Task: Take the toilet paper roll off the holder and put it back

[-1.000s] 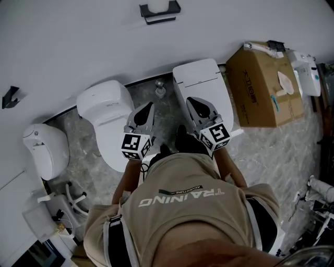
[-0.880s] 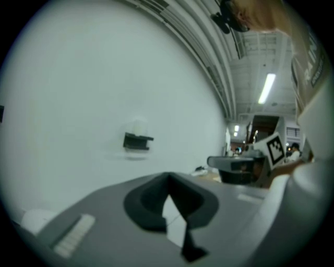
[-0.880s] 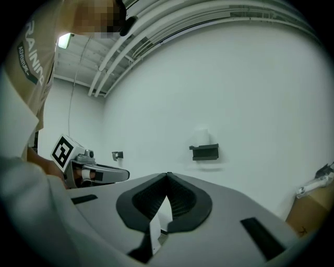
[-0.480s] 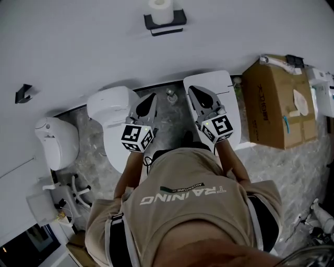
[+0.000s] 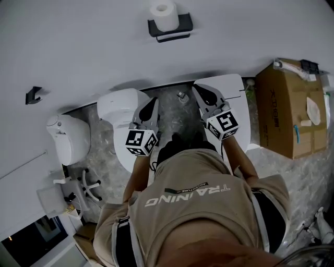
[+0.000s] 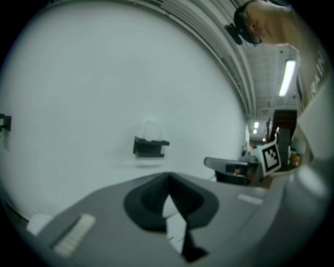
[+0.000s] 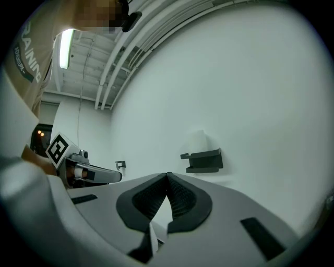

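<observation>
A white toilet paper roll stands upright in a black holder fixed to the white wall. Both grippers are held out level in front of the person, well short of the wall. The left gripper has its jaws closed together with nothing between them. The right gripper is likewise shut and empty. In the left gripper view the holder and pale roll lie ahead, slightly left of the gripper. In the right gripper view the holder and roll lie ahead, to the right of the gripper.
Below the grippers on the marble floor stand a white toilet, a second white toilet and another white fixture at the left. A cardboard box sits at the right. A small black hook is on the wall.
Both grippers have moved forward toward the wall together with the person. The roll and holder have come further into the head view. The jaws have stayed shut.
</observation>
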A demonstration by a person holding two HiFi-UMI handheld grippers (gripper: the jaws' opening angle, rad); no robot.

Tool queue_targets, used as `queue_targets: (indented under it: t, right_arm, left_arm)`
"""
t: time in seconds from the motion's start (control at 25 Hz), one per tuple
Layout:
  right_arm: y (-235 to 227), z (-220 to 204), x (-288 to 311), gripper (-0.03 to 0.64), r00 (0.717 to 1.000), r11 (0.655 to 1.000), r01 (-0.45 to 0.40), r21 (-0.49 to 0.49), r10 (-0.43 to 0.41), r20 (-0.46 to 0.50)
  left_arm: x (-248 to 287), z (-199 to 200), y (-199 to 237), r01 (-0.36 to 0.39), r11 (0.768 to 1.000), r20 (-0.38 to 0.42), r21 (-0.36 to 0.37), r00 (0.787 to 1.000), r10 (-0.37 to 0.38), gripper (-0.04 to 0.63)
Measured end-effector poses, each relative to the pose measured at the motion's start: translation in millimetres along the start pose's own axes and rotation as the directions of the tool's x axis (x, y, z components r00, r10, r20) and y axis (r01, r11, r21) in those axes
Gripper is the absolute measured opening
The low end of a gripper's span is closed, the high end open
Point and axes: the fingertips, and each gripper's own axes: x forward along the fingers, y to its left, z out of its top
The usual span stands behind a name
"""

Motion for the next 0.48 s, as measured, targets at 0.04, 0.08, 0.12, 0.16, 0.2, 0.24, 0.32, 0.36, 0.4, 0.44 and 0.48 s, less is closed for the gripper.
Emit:
queue_targets:
  t: [0.04, 0.08, 0.12, 0.16, 0.2, 0.24, 0.32, 0.36, 0.4, 0.44, 0.48]
  right_arm:
    - [0, -3, 4, 0.013, 1.000, 1.000, -0.005, 0.008, 0.005, -0.009]
    - [0, -6, 9, 0.012, 1.000, 1.000, -0.009, 0.011, 0.009, -0.017]
    - [0, -8, 13, 0.013, 1.000, 1.000, -0.011, 0.010, 0.011, -0.023]
    - [1, -9, 18, 0.014, 1.000, 1.000, -0.012, 0.009, 0.012, -0.025]
    - [1, -9, 22, 0.014, 1.000, 1.000, -0.013, 0.012, 0.013, -0.023]
    - [2, -8, 27, 0.014, 1.000, 1.000, -0.013, 0.019, 0.014, -0.019]
    - [1, -5, 37, 0.014, 1.000, 0.999, -0.006, 0.034, 0.006, -0.014]
    - [-1, -3, 43, 0.013, 1.000, 1.000, 0.004, 0.031, -0.004, -0.011]
    - [-3, 0, 48, 0.014, 1.000, 1.000, 0.016, 0.022, -0.015, -0.008]
    - [-4, 4, 52, 0.014, 1.000, 1.000, 0.026, 0.011, -0.026, -0.007]
    - [-6, 8, 57, 0.013, 0.999, 0.999, 0.035, -0.002, -0.035, -0.006]
  left_arm:
    - [0, -2, 3, -0.004, 1.000, -0.008, -0.003, 1.000, 0.004, 0.005]
    - [1, -4, 7, -0.007, 1.000, -0.016, -0.006, 1.000, 0.007, 0.005]
    - [3, -7, 11, -0.008, 1.000, -0.023, -0.006, 1.000, 0.008, 0.005]
    - [5, -9, 16, -0.007, 1.000, -0.029, 0.001, 1.000, 0.007, 0.005]
    - [7, -11, 21, -0.003, 1.000, -0.034, 0.011, 0.999, 0.003, 0.005]
    - [10, -12, 25, 0.006, 1.000, -0.037, 0.018, 0.999, -0.005, 0.005]
    - [20, -10, 35, 0.037, 0.999, -0.024, 0.003, 0.999, -0.037, 0.005]
    - [26, -7, 40, 0.055, 0.998, -0.010, -0.008, 0.998, -0.055, 0.005]
    - [32, -2, 45, 0.071, 0.997, 0.005, -0.012, 0.997, -0.071, 0.005]
    - [37, 5, 49, 0.087, 0.996, 0.019, -0.009, 0.996, -0.087, 0.005]
    - [42, 12, 54, 0.103, 0.995, 0.035, 0.000, 0.994, -0.103, 0.005]
